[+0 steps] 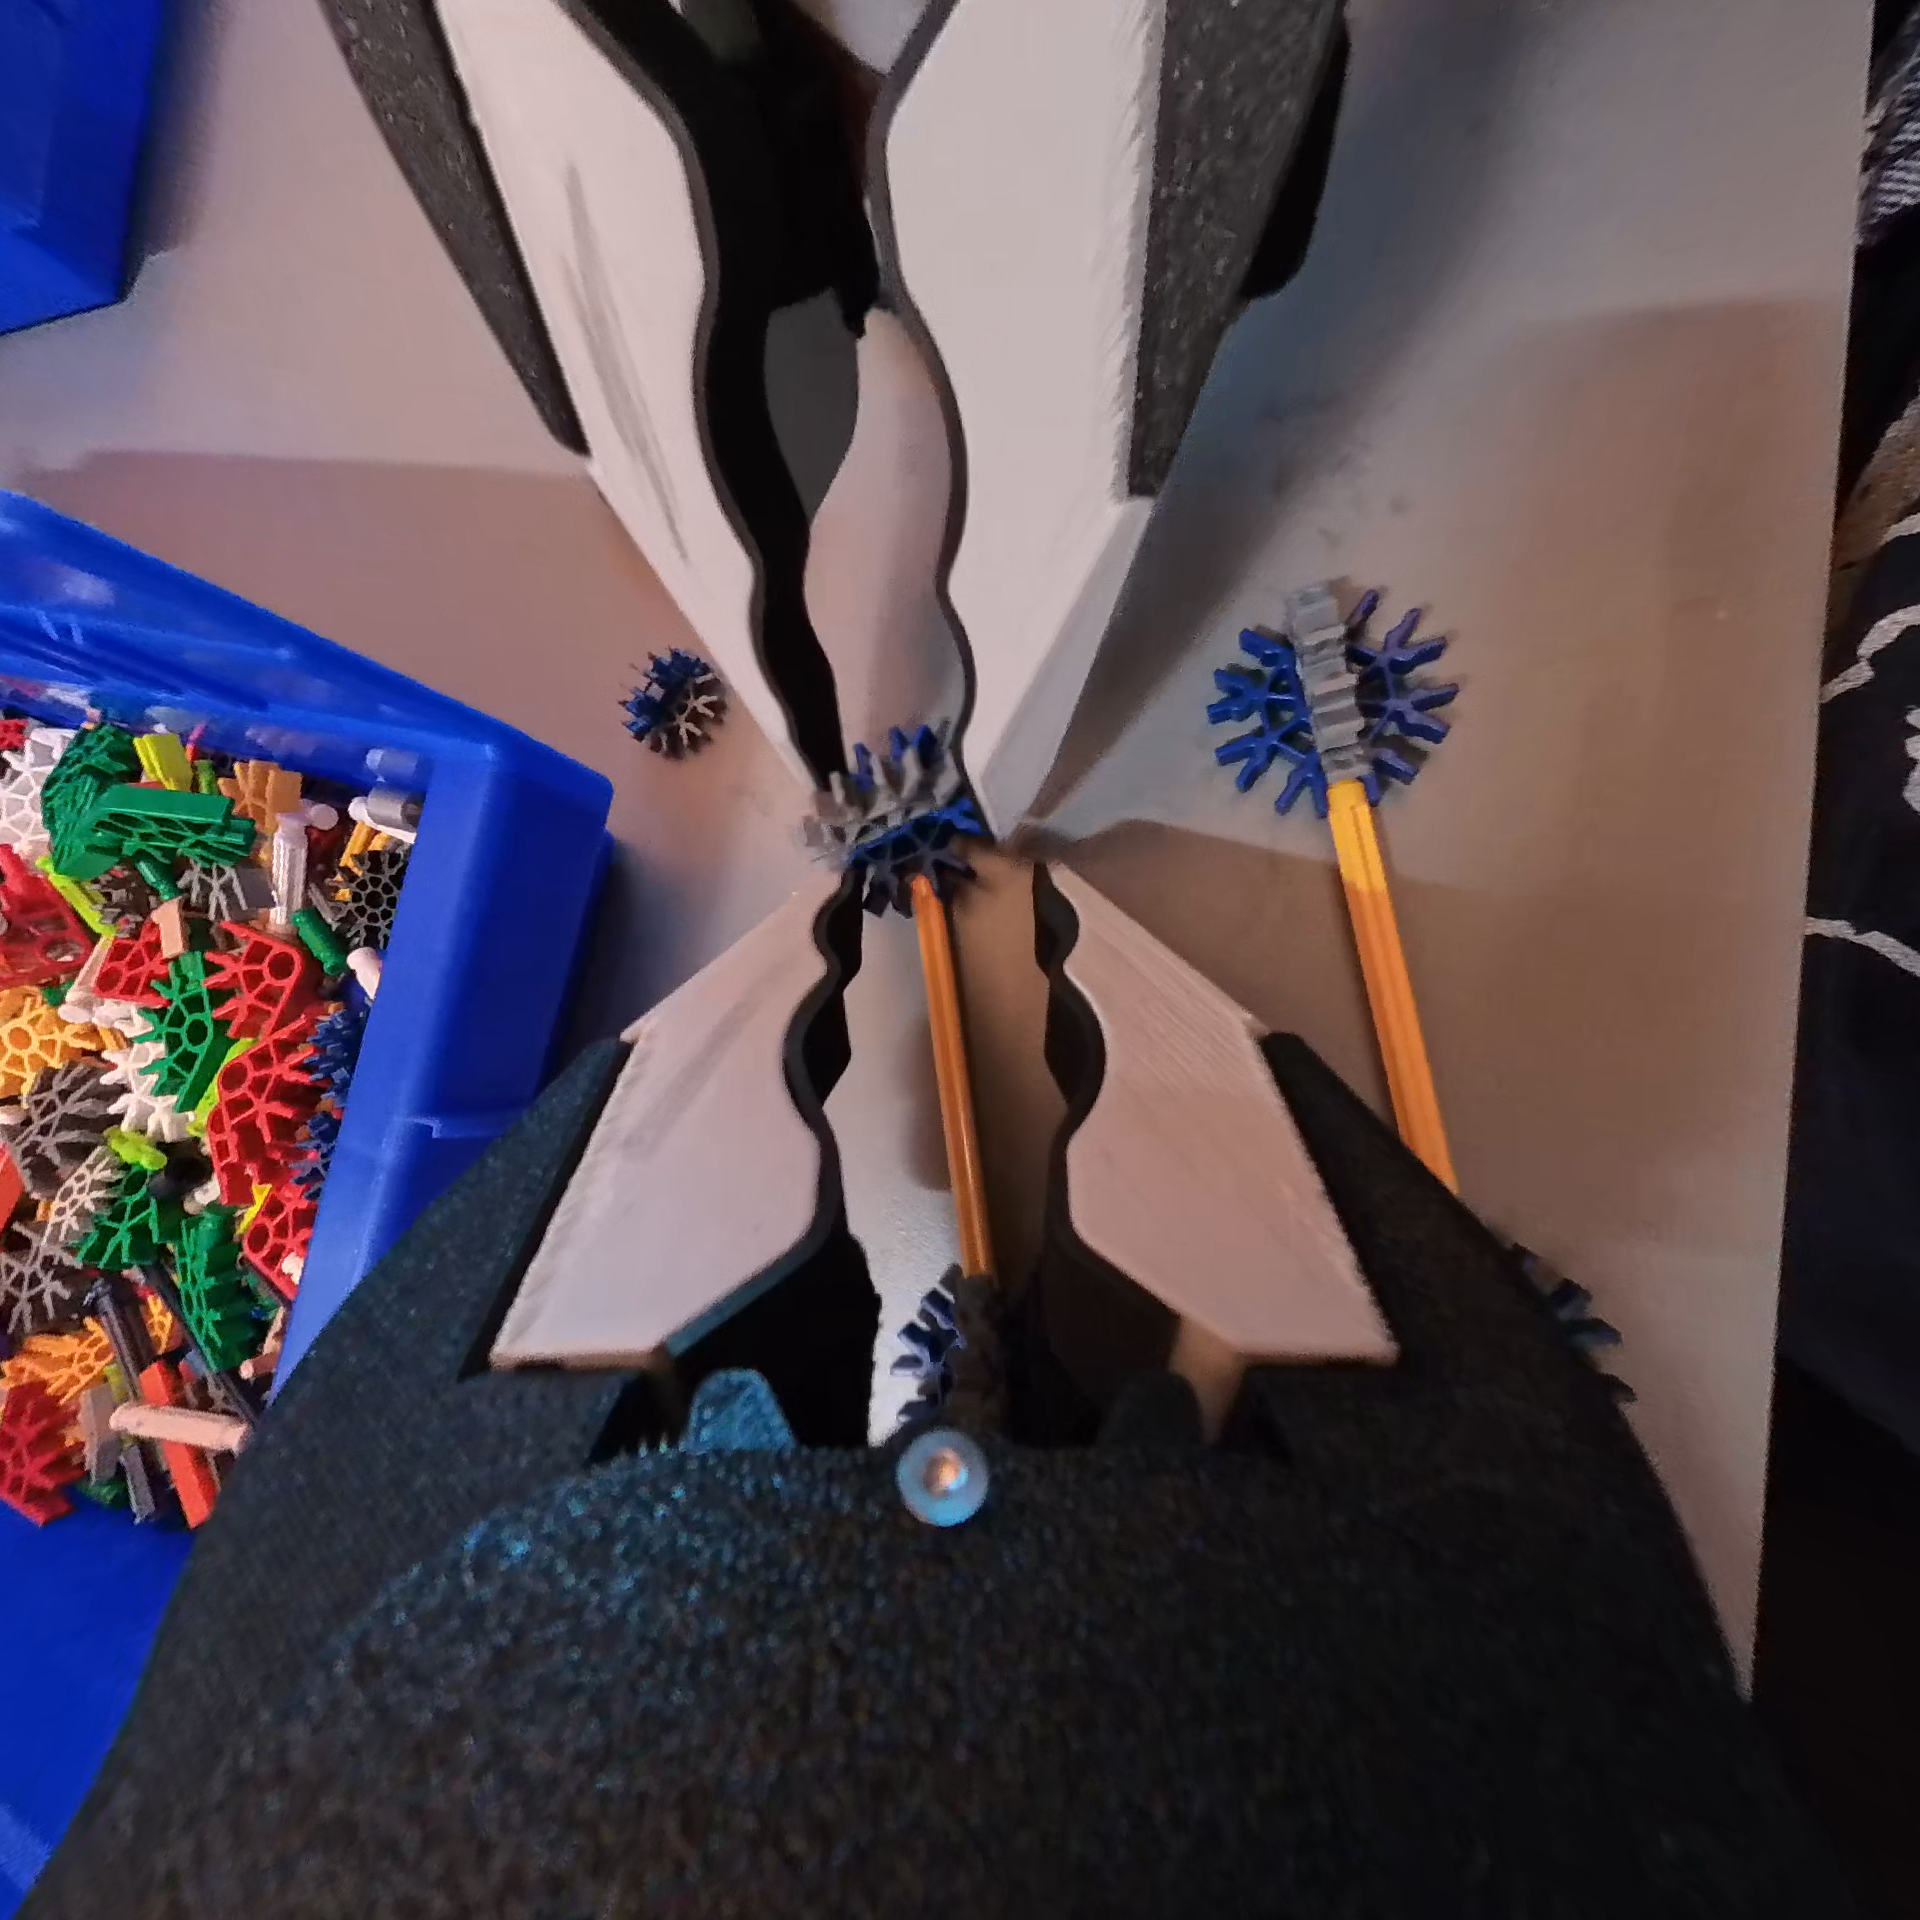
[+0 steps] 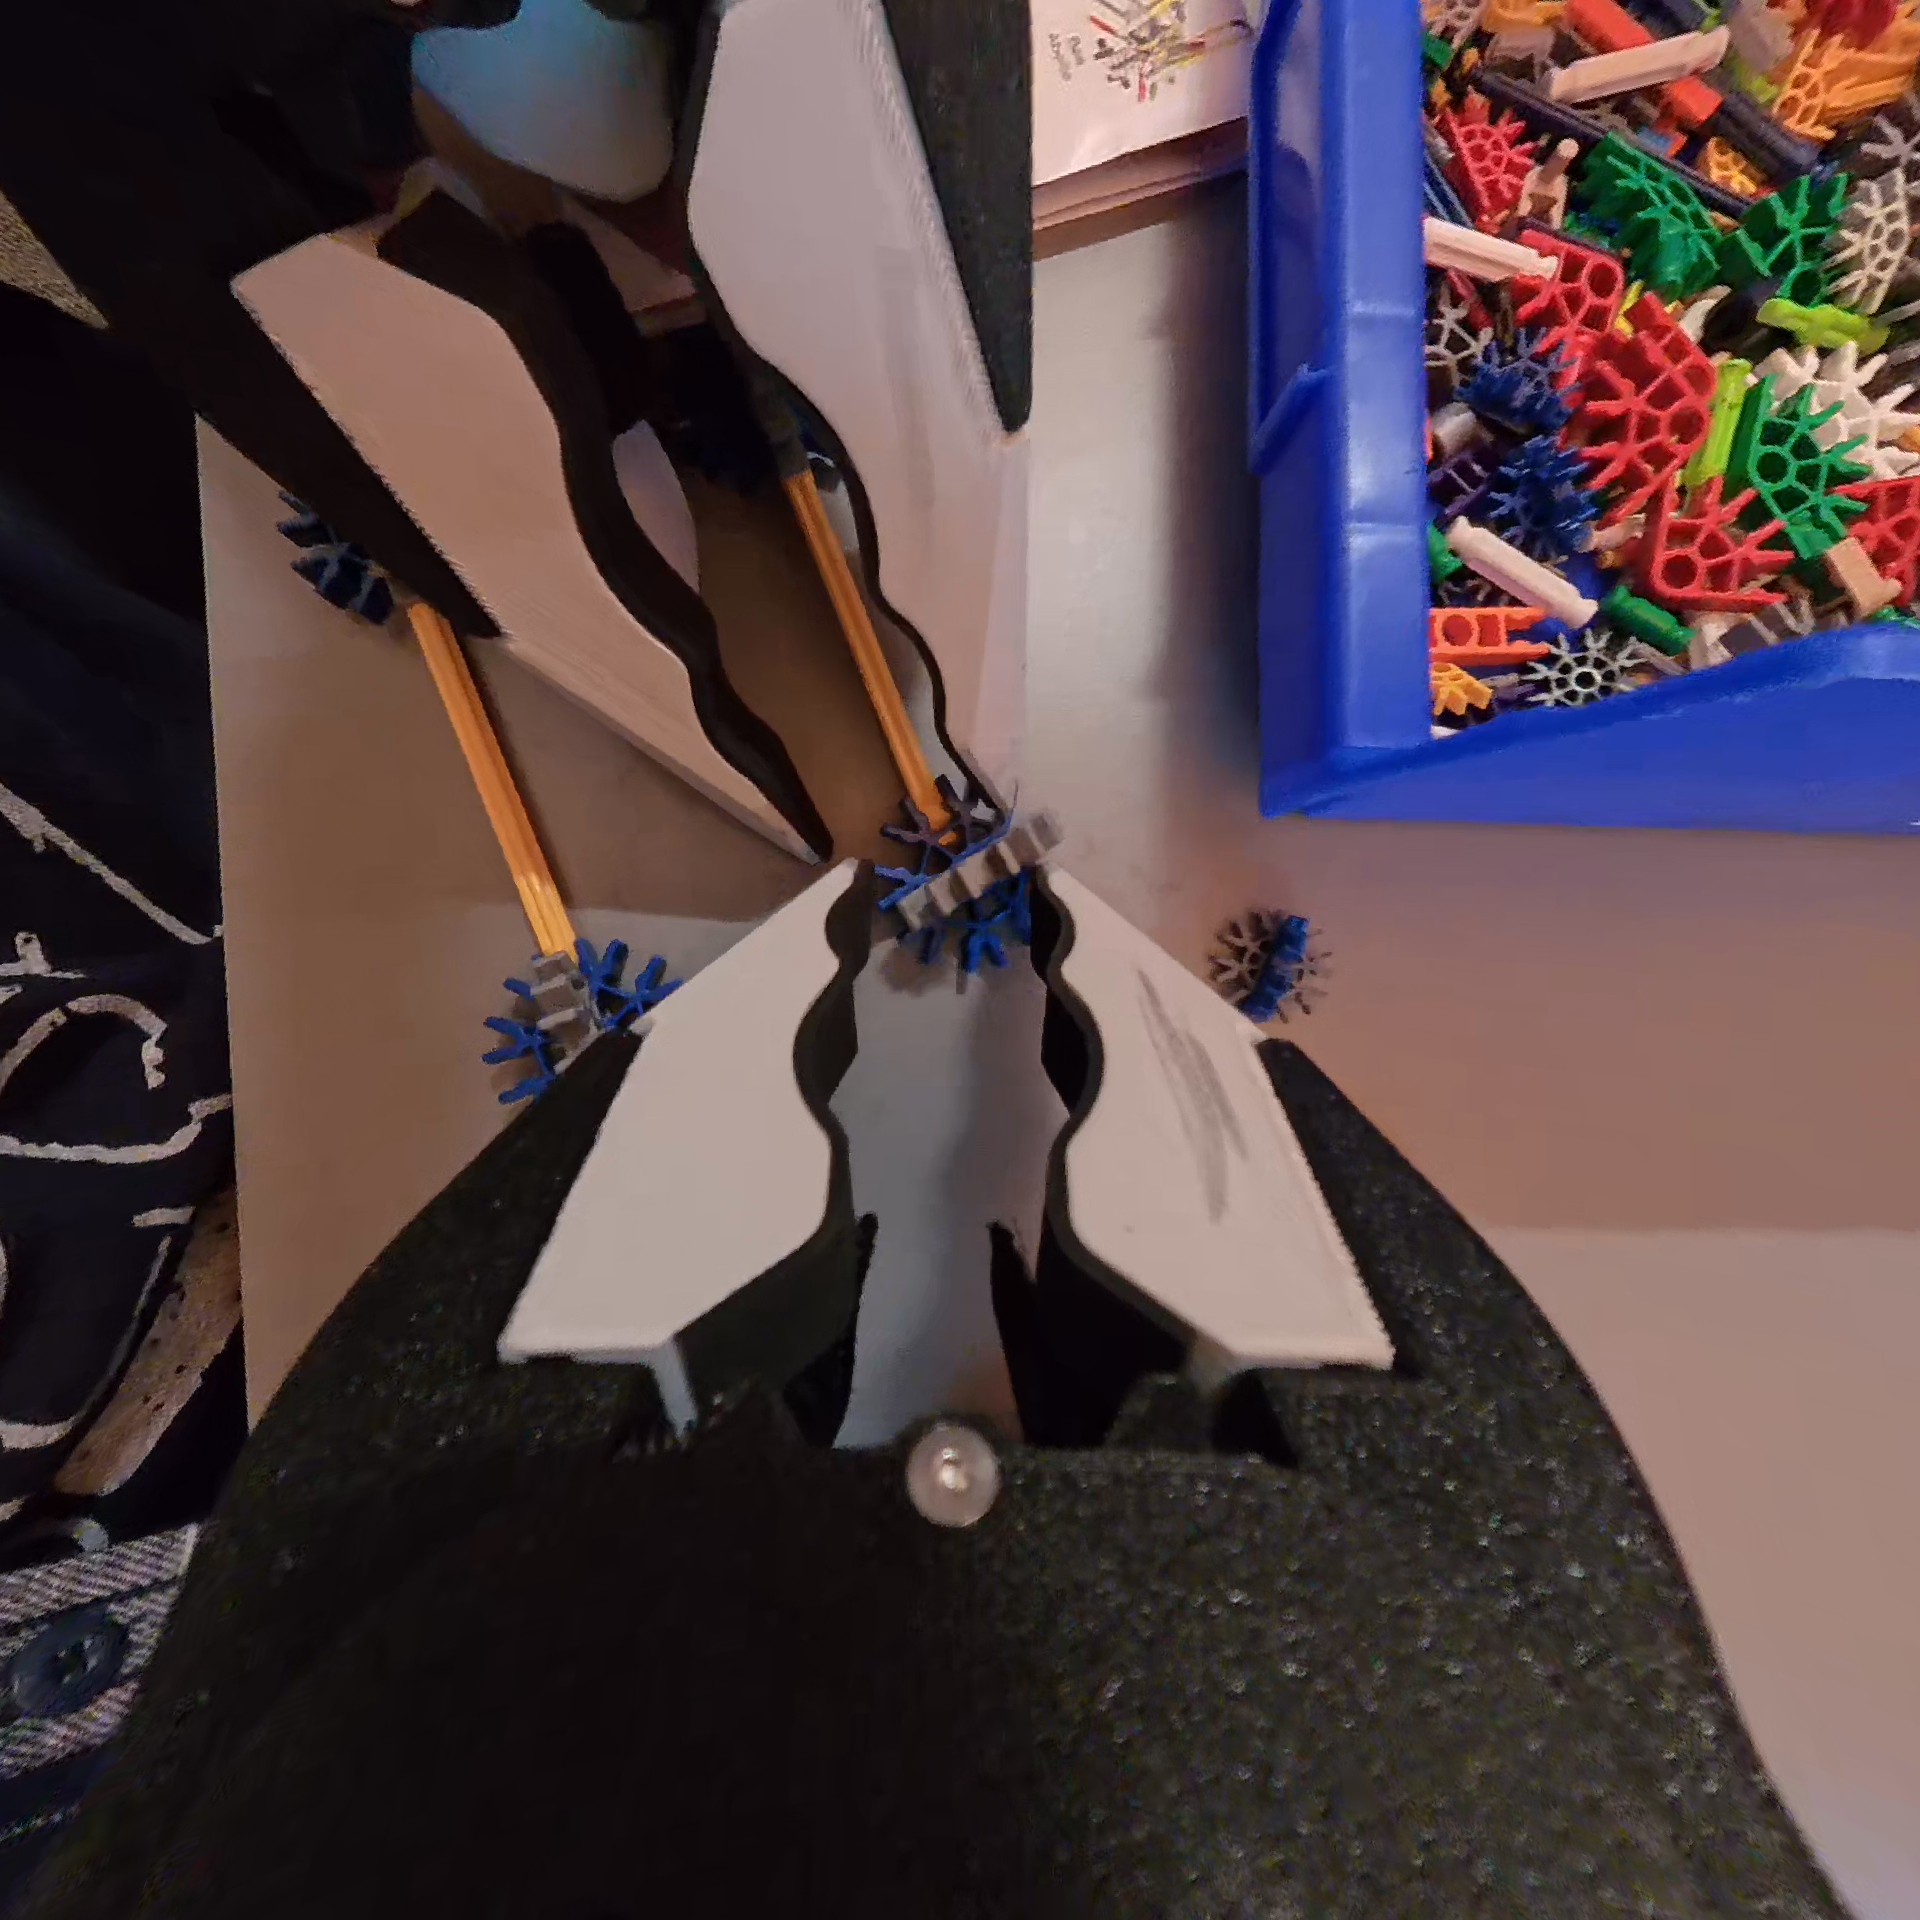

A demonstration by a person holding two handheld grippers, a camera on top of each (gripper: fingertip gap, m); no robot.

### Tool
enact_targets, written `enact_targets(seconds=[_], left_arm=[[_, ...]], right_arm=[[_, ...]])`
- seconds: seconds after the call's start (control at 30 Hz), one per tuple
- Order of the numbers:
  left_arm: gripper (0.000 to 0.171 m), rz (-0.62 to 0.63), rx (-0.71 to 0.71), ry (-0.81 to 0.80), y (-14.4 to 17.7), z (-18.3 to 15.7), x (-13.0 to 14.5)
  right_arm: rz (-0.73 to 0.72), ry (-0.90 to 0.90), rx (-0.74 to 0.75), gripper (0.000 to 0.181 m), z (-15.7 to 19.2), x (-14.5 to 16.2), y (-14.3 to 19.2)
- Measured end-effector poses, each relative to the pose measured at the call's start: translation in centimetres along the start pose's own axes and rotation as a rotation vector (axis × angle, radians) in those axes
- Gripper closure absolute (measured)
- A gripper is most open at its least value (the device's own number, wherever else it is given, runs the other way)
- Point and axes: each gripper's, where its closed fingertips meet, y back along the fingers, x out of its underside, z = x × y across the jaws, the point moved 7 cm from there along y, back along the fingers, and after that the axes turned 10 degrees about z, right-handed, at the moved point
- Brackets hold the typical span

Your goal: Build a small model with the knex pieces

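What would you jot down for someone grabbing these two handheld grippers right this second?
Left gripper: open, with a finger on either side of an orange rod, not pinching it.
Right gripper: looks shut on the blue-and-grey connector at that rod's far end, tip to tip with the left gripper.
The rod's near end carries another connector, deep between the left fingers.
A second rod, with connectors at both ends, lies on the table beside the left gripper.
A loose small connector sits on the table near the blue bin of mixed pieces.
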Motion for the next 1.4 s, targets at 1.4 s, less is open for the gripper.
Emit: enact_targets(seconds=[1.4], left_arm=[[0.125,0.009,0.009,-0.039,0.0,0.2,-0.5]], right_arm=[[-0.026,-0.017,0.047,0.156,0.5,0.7,1.0]])
